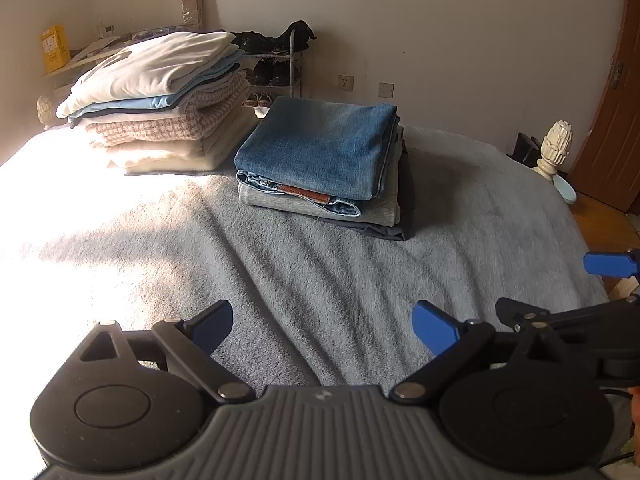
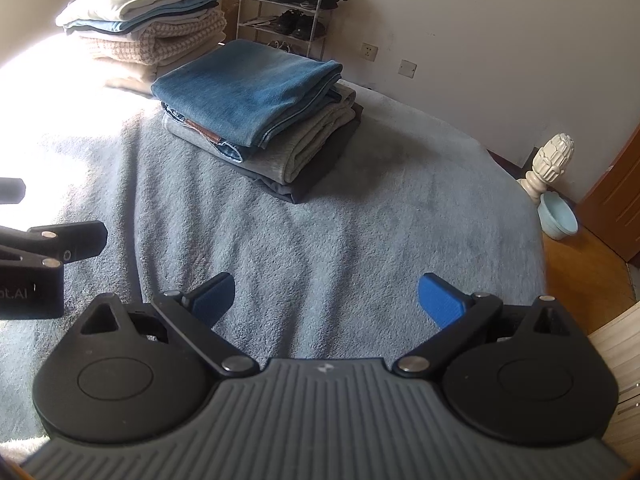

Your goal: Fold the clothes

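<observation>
Left wrist view. Left gripper [image 1: 322, 326] over grey-blue blanket [image 1: 320, 280], jaws spread wide, nothing between the blue pads. Straight ahead on the blanket: stack of folded trousers [image 1: 324, 168], blue jeans on top, grey and dark pieces beneath, brown leather patch showing at near edge. Behind and to its left, just beside it: taller pile of folded tops [image 1: 160, 100], white, light blue and checked layers, partly washed out by sunlight. Shoe rack [image 1: 276, 68] against far wall behind both stacks. Cream bedpost finial [image 1: 554, 148] at right, brown door [image 1: 612, 120] beyond. Blue fingertip of the other gripper at right frame edge.

Right wrist view. Right gripper [image 2: 326, 300] likewise above bare blanket [image 2: 340, 240], jaws wide apart, empty. Trouser stack [image 2: 256, 120] ahead and slightly left, well apart from the pads. Pile of tops [image 2: 148, 16] at upper left. Shoe rack [image 2: 288, 16] behind. Finial [image 2: 552, 160] at right with pale blue bowl [image 2: 558, 216] on the wooden floor below it. Black part of the left gripper at left edge.
</observation>
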A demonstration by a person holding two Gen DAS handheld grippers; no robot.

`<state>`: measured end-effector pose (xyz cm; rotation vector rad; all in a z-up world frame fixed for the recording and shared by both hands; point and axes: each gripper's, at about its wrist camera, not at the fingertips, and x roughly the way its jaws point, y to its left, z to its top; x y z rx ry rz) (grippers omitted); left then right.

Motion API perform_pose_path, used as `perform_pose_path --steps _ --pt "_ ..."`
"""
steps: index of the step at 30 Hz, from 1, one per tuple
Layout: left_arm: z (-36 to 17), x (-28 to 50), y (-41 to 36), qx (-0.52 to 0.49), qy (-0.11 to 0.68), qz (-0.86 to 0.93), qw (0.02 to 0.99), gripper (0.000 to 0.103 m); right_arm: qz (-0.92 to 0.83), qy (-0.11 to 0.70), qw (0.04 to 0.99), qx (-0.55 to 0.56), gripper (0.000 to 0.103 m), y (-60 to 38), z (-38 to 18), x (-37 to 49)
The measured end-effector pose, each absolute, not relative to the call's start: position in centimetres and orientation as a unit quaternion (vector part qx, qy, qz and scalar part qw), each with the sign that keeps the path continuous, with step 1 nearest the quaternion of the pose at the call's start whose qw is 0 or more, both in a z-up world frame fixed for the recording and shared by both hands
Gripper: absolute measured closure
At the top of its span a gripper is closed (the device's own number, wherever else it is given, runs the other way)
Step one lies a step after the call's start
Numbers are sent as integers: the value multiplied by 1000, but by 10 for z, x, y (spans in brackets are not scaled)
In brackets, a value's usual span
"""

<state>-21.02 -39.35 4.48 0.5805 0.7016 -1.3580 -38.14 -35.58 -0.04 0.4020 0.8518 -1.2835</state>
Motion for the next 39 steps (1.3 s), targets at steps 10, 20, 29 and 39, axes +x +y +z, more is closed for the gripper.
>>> perform_pose_path --steps 10,20,29,39 --pt "44 -209 -393 260 316 -605 683 6 -579 386 694 183 4 -358 -1 -382" --pt "44 -208 -392 259 319 -602 685 6 -578 388 694 183 4 -358 -2 -382" --pt "44 -206 -391 259 320 -601 686 6 -577 389 694 184 4 -359 -2 -382" --pt "43 -206 -390 260 320 -598 687 6 -575 391 694 184 4 -358 -3 -381"
